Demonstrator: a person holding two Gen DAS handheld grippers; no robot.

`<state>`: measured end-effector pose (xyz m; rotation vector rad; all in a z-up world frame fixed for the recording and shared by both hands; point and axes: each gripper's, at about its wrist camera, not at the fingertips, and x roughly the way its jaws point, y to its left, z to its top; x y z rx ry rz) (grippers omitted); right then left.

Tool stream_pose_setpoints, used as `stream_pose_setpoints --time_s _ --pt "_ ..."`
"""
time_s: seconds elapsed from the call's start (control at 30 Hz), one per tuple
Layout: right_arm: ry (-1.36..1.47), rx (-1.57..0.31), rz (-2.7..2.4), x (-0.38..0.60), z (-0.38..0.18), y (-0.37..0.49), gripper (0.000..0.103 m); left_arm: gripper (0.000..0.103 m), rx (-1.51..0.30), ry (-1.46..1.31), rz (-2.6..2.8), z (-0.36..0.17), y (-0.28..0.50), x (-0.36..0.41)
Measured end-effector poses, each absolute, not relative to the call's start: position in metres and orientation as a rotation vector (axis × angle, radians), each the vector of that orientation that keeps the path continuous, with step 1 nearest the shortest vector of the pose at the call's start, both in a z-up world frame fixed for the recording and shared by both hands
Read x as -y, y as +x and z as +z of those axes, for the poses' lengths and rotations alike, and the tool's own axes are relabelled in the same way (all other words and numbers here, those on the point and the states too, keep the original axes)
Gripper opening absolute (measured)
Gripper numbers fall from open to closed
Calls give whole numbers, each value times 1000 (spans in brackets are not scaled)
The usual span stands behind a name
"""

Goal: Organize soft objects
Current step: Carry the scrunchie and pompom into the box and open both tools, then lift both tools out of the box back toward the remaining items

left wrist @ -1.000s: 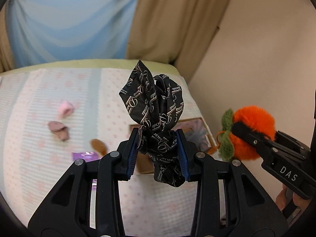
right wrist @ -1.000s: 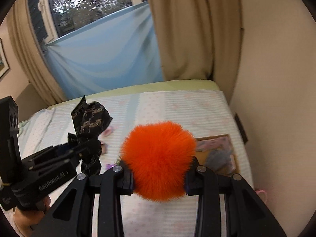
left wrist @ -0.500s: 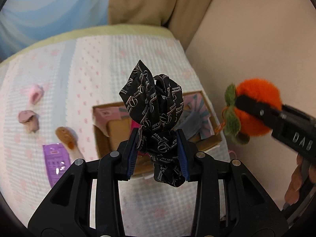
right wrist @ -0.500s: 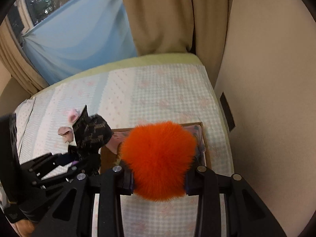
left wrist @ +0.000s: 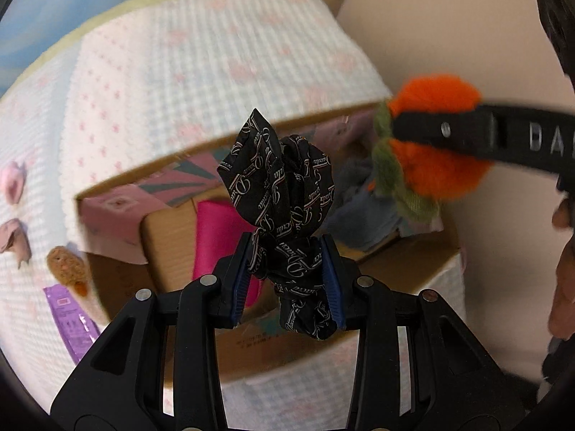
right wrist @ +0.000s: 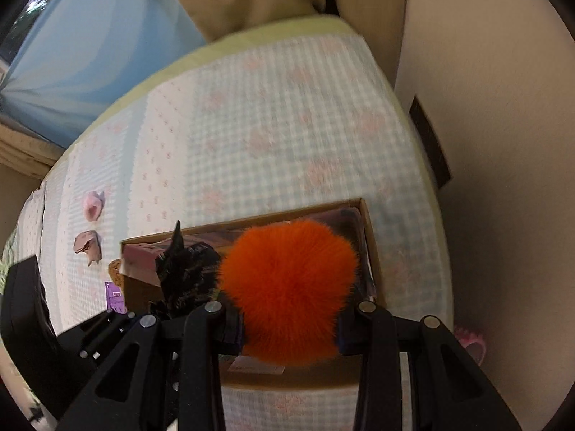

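Note:
My left gripper [left wrist: 287, 280] is shut on a black patterned cloth [left wrist: 284, 194], bunched upright, and holds it above an open cardboard box [left wrist: 115, 280]. My right gripper [right wrist: 289, 327] is shut on a fluffy orange plush [right wrist: 287, 287] with green leaves [left wrist: 391, 176], also above the box [right wrist: 370, 230]. The orange plush [left wrist: 438, 136] hangs over the box's right end in the left wrist view. The black cloth [right wrist: 183, 273] shows left of the plush in the right wrist view. The box holds a pink item [left wrist: 212, 237] and a grey-blue cloth [left wrist: 363, 208].
The box sits on a checked bedspread [right wrist: 287, 125] near the wall. Left of the box lie a pink soft item [right wrist: 92, 204], a mauve one [right wrist: 87, 244], a brown one [left wrist: 66, 269] and a purple packet [left wrist: 70, 319]. A pink object [right wrist: 470, 341] lies by the wall.
Both grippers have moved forward and down over the box with their loads still held. The box now fills the view under them.

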<state>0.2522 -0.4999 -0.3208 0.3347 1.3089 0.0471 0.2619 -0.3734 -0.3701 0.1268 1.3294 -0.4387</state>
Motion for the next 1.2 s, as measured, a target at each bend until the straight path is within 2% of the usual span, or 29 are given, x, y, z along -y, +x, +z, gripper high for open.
stream_pose_setpoints --time_s 0.17,0.2,0.23,0.27,0.3,0.37,0.87,1.07,1.2 --pt "392 -1365 51 507 -353 266 33 33 -1365 199 -458 -394 263 389" --pt "403 -1369 56 508 -356 268 37 39 -1358 220 -453 -395 263 390" --pt "408 -1374 56 509 -359 270 42 57 -1343 250 -439 -394 261 391" --pt "404 -1379 49 509 -360 271 56 74 -1335 270 -429 -393 260 391" --pt "401 -1383 35 510 -362 272 81 103 -1325 281 -415 -391 259 388" --pt "436 -1370 70 511 -364 273 103 103 -1310 246 -418 -385 258 380" --pt "387 -1288 70 506 -342 250 103 103 -1318 167 -398 -359 247 347" --pt "318 -1240 46 495 -300 223 103 103 -1260 131 -403 -318 228 329" --pt "288 -1179 33 481 -251 196 103 103 -1194 98 -405 -269 206 306"
